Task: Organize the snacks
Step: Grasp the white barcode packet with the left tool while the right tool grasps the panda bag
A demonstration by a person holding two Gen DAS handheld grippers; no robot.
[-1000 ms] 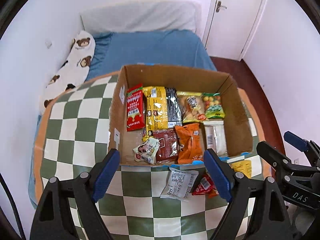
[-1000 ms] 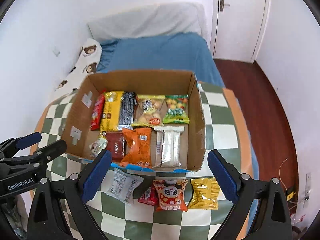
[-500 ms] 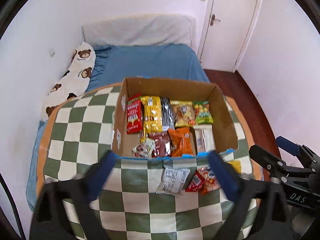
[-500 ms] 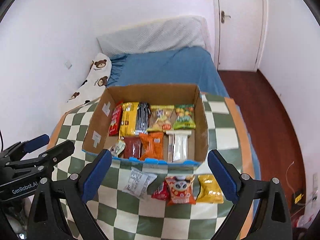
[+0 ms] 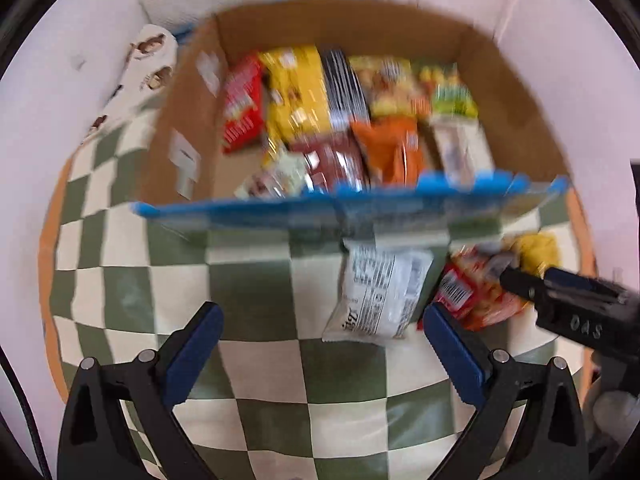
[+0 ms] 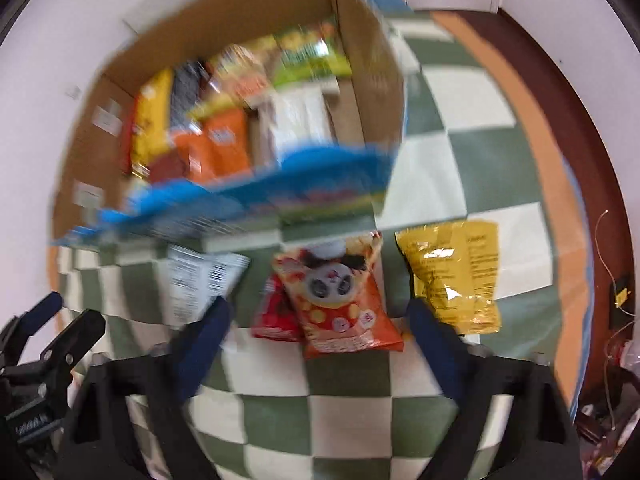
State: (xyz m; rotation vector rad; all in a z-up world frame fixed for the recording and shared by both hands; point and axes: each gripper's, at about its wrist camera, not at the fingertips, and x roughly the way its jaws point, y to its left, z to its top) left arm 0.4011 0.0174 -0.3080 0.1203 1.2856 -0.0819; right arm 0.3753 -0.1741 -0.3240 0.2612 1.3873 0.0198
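Left tool [image 5: 320,344] jaws wide apart, nothing between; white printed snack packet [image 5: 380,292] just beyond on green-cream checked counter [image 5: 248,280]. Right tool [image 6: 316,320] jaws just been closing, not clamped, orange panda snack bag [image 6: 340,296] between. Brown cardboard box [image 5: 192,120] holds packets.

Most print is lost to motion blur. On the right gripper [image 5: 576,304], at four o'clock in the left wrist view, white letters read "DAS", upside down. The white packet [image 5: 380,292] at centre shows dense fine print and a barcode, none readable. The red packet [image 5: 456,296] beside it carries a barcode only. Print on the panda packet [image 6: 340,292] and the yellow packet [image 6: 456,272] is illegible.
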